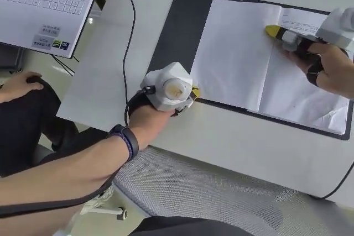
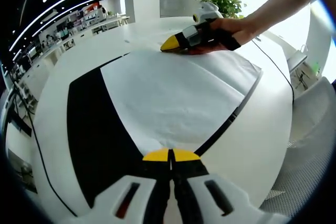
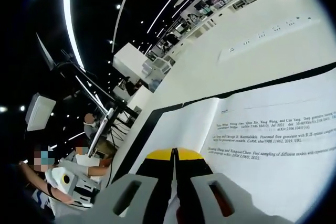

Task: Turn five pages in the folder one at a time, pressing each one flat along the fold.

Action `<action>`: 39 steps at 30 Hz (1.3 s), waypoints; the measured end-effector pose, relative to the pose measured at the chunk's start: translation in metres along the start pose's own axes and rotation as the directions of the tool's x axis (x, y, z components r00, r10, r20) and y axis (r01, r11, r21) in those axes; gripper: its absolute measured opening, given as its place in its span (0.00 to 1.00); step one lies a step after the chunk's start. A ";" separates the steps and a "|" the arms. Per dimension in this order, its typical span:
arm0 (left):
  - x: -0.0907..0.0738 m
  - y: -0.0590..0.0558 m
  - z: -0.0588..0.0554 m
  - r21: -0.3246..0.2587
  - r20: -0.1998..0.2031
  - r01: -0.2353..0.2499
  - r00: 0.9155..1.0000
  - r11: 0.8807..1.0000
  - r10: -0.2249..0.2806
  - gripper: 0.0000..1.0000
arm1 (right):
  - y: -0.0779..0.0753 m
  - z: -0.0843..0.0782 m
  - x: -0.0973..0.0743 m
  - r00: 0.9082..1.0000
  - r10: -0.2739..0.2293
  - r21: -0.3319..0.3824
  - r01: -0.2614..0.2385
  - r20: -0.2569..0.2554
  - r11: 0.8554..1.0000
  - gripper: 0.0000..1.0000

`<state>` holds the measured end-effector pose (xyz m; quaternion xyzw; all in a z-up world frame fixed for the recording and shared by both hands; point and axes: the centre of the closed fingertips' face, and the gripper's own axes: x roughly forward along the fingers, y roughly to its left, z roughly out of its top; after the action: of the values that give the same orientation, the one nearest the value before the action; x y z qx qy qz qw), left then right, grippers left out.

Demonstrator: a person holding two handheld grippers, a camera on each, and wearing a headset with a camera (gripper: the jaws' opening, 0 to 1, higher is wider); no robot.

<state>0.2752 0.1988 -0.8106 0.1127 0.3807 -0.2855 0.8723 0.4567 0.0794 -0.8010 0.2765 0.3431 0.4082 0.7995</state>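
The left gripper [image 2: 170, 156], jaws pressed together, sat at the near edge of the open black paper-filled folder [image 1: 177, 26]; the right gripper [image 3: 174, 155], likewise closed, rested by its fold.

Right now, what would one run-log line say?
folder open | left gripper shut, at near edge | right gripper shut, tip on fold

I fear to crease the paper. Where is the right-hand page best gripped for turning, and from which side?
Take the right-hand page by its outer edge near the lower corner, coming from the right, away from the fold. The page lies flat, but that corner looks slightly wrinkled, so the jaws may slip under there.
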 end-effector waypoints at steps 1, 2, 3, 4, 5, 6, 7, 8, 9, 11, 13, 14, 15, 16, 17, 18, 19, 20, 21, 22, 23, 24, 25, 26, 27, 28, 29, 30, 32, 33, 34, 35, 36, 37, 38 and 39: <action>0.000 0.000 0.000 0.000 0.001 0.000 1.000 1.000 0.000 0.00 | -0.001 0.002 -0.001 1.000 0.004 0.001 -0.004 0.006 1.000 0.00; -0.001 0.000 0.000 -0.002 0.001 0.000 1.000 1.000 0.000 0.00 | 0.000 -0.002 -0.003 1.000 0.010 0.005 -0.010 -0.006 1.000 0.00; -0.001 -0.001 0.001 -0.002 0.002 -0.001 1.000 1.000 0.001 0.00 | 0.008 -0.010 -0.005 1.000 0.012 0.000 -0.012 -0.002 1.000 0.00; -0.002 -0.001 0.001 -0.003 0.002 -0.002 1.000 1.000 0.002 0.00 | 0.013 -0.016 -0.008 1.000 0.018 0.004 -0.018 -0.005 1.000 0.00; -0.003 -0.001 0.001 -0.005 0.002 -0.002 1.000 1.000 0.002 0.00 | 0.007 -0.011 -0.006 1.000 0.022 0.005 -0.021 -0.006 1.000 0.00; -0.003 -0.001 0.001 -0.006 0.003 -0.002 1.000 1.000 0.002 0.00 | 0.008 -0.014 -0.008 1.000 0.028 0.007 -0.028 -0.008 1.000 0.00; -0.003 -0.002 0.001 -0.006 0.004 -0.002 1.000 1.000 0.002 0.00 | 0.005 -0.017 -0.007 0.999 0.033 0.012 -0.033 -0.009 0.999 0.00; 0.000 0.000 0.000 -0.006 0.005 -0.001 1.000 1.000 0.001 0.00 | 0.009 -0.021 -0.009 0.999 0.041 0.012 -0.041 -0.012 0.999 0.00; 0.000 0.000 0.000 -0.006 0.005 0.000 1.000 1.000 0.000 0.00 | 0.013 -0.025 -0.012 0.999 0.046 0.010 -0.045 -0.013 0.999 0.00; 0.002 0.001 -0.002 -0.003 0.004 0.002 1.000 1.000 -0.002 0.00 | 0.020 -0.030 -0.015 0.998 0.057 0.023 -0.057 -0.002 0.998 0.00; 0.004 0.003 -0.003 -0.004 0.004 0.005 1.000 1.000 -0.005 0.00 | 0.028 -0.039 -0.021 0.997 0.071 0.026 -0.070 -0.015 0.997 0.00; 0.005 0.003 -0.003 -0.003 0.004 0.006 1.000 1.000 -0.006 0.00 | 0.029 -0.043 -0.022 0.997 0.074 0.024 -0.073 -0.021 0.997 0.00; 0.005 0.004 -0.004 -0.001 0.004 0.007 1.000 1.000 -0.007 0.00 | 0.035 -0.047 -0.025 0.996 0.083 0.026 -0.082 -0.025 0.996 0.00; 0.005 0.004 -0.004 -0.001 0.004 0.007 1.000 1.000 -0.007 0.00 | 0.038 -0.049 -0.026 0.996 0.088 0.027 -0.087 -0.028 0.996 0.00; 0.006 0.004 -0.005 -0.002 0.003 0.007 1.000 1.000 -0.007 0.00 | 0.043 -0.053 -0.028 0.995 0.093 0.026 -0.092 -0.033 0.995 0.00; 0.007 0.005 -0.005 -0.003 0.003 0.008 1.000 1.000 -0.008 0.00 | 0.046 -0.055 -0.029 0.995 0.097 0.026 -0.096 -0.038 0.995 0.00; 0.007 0.005 -0.006 -0.002 0.003 0.007 1.000 1.000 -0.007 0.00 | 0.048 -0.057 -0.030 0.994 0.100 0.025 -0.099 -0.042 0.995 0.00; 0.008 0.005 -0.006 -0.002 0.002 0.007 1.000 1.000 -0.007 0.00 | 0.052 -0.062 -0.032 0.993 0.109 0.025 -0.108 -0.049 0.994 0.00; 0.008 0.006 -0.006 -0.002 0.002 0.008 1.000 1.000 -0.008 0.00 | 0.055 -0.065 -0.034 0.992 0.116 0.020 -0.115 -0.057 0.993 0.00; 0.008 0.006 -0.006 -0.003 0.002 0.008 1.000 1.000 -0.008 0.00 | 0.060 -0.069 -0.036 0.990 0.125 0.017 -0.125 -0.067 0.992 0.00; 0.008 0.006 -0.006 -0.004 0.002 0.008 1.000 1.000 -0.008 0.00 | 0.063 -0.072 -0.037 0.989 0.131 0.017 -0.130 -0.072 0.991 0.00; 0.008 0.006 -0.007 -0.004 0.002 0.009 1.000 1.000 -0.009 0.00 | 0.066 -0.076 -0.040 0.987 0.138 0.017 -0.137 -0.080 0.990 0.00; 0.009 0.006 -0.007 -0.003 0.001 0.010 1.000 1.000 -0.010 0.00 | 0.068 -0.079 -0.041 0.986 0.146 0.018 -0.145 -0.084 0.989 0.00; 0.009 0.007 -0.007 -0.003 0.001 0.011 1.000 1.000 -0.011 0.00 | 0.072 -0.084 -0.044 0.984 0.155 0.019 -0.154 -0.091 0.988 0.00; 0.009 0.007 -0.007 -0.004 0.001 0.012 1.000 1.000 -0.012 0.00 | 0.073 -0.085 -0.044 0.983 0.157 0.019 -0.156 -0.092 0.988 0.00; 0.010 0.007 -0.008 -0.005 0.001 0.011 1.000 1.000 -0.011 0.00 | 0.076 -0.089 -0.046 0.982 0.164 0.022 -0.163 -0.097 0.986 0.00; 0.010 0.007 -0.008 -0.004 0.000 0.011 1.000 1.000 -0.011 0.00 | 0.077 -0.091 -0.048 0.981 0.166 0.023 -0.164 -0.099 0.986 0.00; 0.010 0.007 -0.008 -0.001 -0.001 0.010 1.000 1.000 -0.010 0.00 | 0.079 -0.093 -0.049 0.980 0.169 0.025 -0.167 -0.101 0.986 0.00; 0.010 0.007 -0.008 -0.002 -0.001 0.011 1.000 1.000 -0.011 0.00 | 0.083 -0.099 -0.052 0.979 0.176 0.030 -0.173 -0.108 0.984 0.00; 0.010 0.007 -0.008 -0.002 -0.001 0.011 1.000 1.000 -0.011 0.00 | 0.085 -0.101 -0.053 0.978 0.177 0.030 -0.175 -0.112 0.984 0.00; 0.010 0.007 -0.008 -0.002 0.000 0.011 1.000 1.000 -0.011 0.00 | 0.087 -0.104 -0.054 0.976 0.182 0.025 -0.181 -0.122 0.983 0.00; 0.010 0.007 -0.008 -0.001 0.000 0.010 1.000 1.000 -0.010 0.00 | 0.090 -0.109 -0.055 0.972 0.191 0.014 -0.191 -0.141 0.982 0.00; 0.010 0.007 -0.008 -0.001 0.000 0.010 1.000 1.000 -0.010 0.00 | 0.092 -0.111 -0.056 0.970 0.194 0.012 -0.194 -0.147 0.981 0.00; 0.010 0.007 -0.008 -0.002 0.000 0.011 1.000 1.000 -0.011 0.00 | 0.093 -0.114 -0.057 0.969 0.196 0.010 -0.197 -0.153 0.980 0.00; 0.010 0.007 -0.008 -0.001 0.000 0.011 1.000 1.000 -0.011 0.00 | 0.094 -0.115 -0.058 0.967 0.198 0.009 -0.199 -0.158 0.980 0.00; 0.011 0.007 -0.007 0.001 -0.001 0.012 1.000 1.000 -0.012 0.00 | 0.095 -0.117 -0.059 0.966 0.200 0.006 -0.201 -0.166 0.979 0.00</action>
<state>0.2805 0.2031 -0.8235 0.1113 0.3815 -0.2908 0.8704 0.2965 0.0976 -0.7853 0.2706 0.3762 0.5104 0.7244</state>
